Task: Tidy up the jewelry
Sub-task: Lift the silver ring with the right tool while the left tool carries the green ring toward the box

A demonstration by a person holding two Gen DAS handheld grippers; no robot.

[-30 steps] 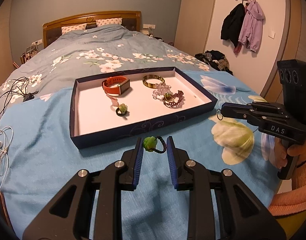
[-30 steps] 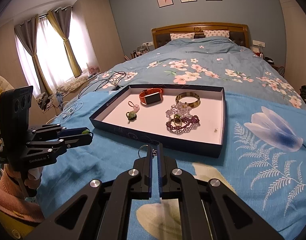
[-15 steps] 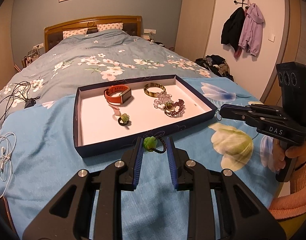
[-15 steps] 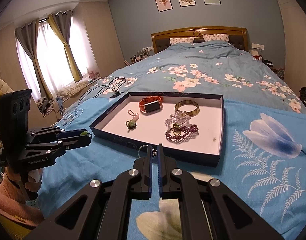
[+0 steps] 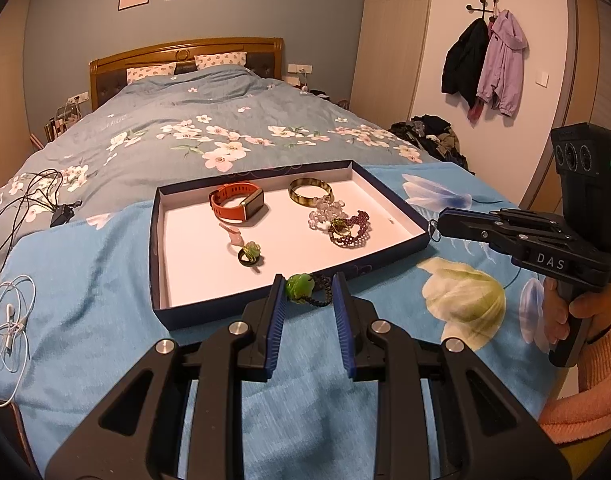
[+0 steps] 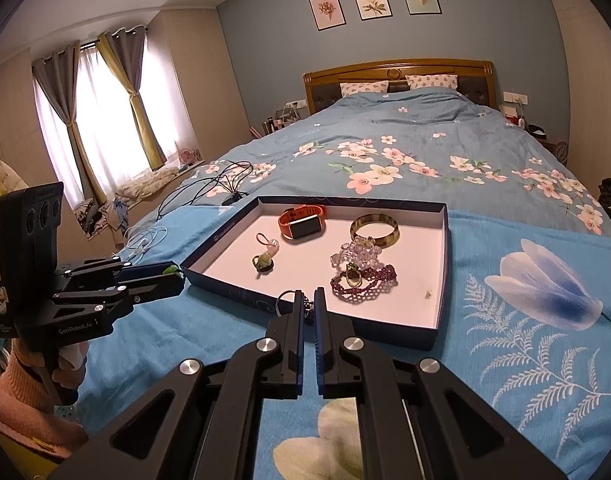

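Observation:
A dark blue tray (image 5: 209, 318) (image 6: 439, 320) with a white floor lies on the bed. It holds an orange watch (image 5: 236, 202) (image 6: 302, 222), a bangle (image 5: 310, 189) (image 6: 374, 229), clear beads (image 5: 325, 210), a purple bracelet (image 5: 350, 232) (image 6: 363, 278) and a green charm (image 5: 249, 253) (image 6: 263, 262). My left gripper (image 5: 305, 290) (image 6: 175, 274) is shut on a green bead bracelet (image 5: 301, 289), just before the tray's near edge. My right gripper (image 6: 308, 302) (image 5: 435, 229) is shut on a thin metal ring (image 6: 285, 302), at the tray's right near corner.
Black cables (image 5: 29, 196) and white earphones (image 5: 7, 320) lie on the bed at the left. Coats (image 5: 485, 64) hang on the right wall, with clothes heaped below. Curtains and a window (image 6: 97, 128) stand to the far left.
Both grippers have lifted and drawn back slightly from the tray, each keeping its hold. The tray's contents have not moved.

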